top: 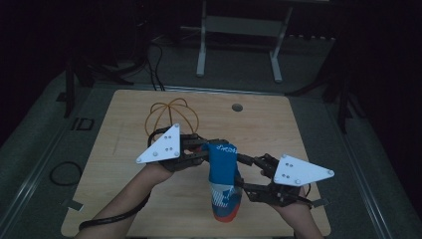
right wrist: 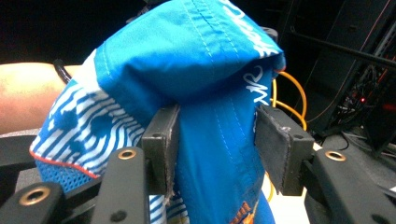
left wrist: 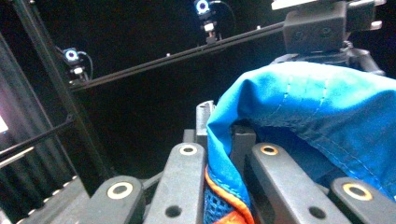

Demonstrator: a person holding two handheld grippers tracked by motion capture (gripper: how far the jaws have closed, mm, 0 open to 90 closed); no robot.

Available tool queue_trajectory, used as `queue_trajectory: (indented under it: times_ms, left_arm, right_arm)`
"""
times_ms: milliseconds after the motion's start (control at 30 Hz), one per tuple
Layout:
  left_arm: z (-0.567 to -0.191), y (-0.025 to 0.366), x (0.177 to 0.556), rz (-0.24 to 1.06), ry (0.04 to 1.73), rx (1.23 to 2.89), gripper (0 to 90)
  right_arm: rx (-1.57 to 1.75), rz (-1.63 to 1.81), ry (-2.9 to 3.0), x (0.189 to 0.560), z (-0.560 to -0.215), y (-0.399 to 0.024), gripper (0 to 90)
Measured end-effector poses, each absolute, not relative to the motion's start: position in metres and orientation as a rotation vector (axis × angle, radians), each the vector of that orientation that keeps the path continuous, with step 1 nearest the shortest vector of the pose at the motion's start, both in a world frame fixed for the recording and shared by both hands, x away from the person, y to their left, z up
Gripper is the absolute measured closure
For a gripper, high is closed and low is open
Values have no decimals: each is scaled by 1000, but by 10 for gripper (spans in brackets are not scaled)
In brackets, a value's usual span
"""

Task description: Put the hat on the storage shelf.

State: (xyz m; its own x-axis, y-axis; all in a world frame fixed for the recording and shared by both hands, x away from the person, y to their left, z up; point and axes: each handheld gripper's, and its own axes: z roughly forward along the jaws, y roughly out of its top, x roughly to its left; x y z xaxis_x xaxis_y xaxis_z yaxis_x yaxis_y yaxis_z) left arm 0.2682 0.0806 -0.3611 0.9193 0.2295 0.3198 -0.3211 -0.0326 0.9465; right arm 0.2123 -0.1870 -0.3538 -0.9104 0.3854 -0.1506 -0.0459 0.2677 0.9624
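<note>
High view, nearest first: two forearms reach in over a pale wooden table (top: 124,209). Between them hangs a blue cloth garment (top: 222,174) with white stripes and orange trim, lifted above the near middle of the table. The right gripper (top: 249,174) sits just right of the garment, its jaws set apart with blue fabric draped between them; only one pad (right wrist: 161,149) clearly presses the cloth, so I cannot tell whether it grips. The left gripper (top: 204,149) is just left of the garment's top, jaws clenched on a folded edge. Beyond the garment, an orange wire frame (top: 171,117) rests on the table.
</note>
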Motion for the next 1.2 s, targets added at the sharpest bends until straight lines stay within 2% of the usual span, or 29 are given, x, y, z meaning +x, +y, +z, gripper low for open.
queue_trajectory:
  times_ms: [133,233,467,933,1200]
  left_arm:
    - [-362,82,268,441,-58,1532,873]
    - [-362,82,268,428,-43,1514,873]
    - [-363,84,268,412,-37,1500,873]
    - [-366,93,264,416,-81,1538,861]
    - [-366,105,265,452,-14,1562,766]
  right_arm:
    - [319,1635,2207,213,-359,-183,467]
    - [325,1582,2201,213,-363,-179,502]
    - [363,1572,2142,213,-363,-182,885]
    - [408,1600,2068,213,-351,-201,900]
    - [443,1614,2033,215,-343,-214,900]
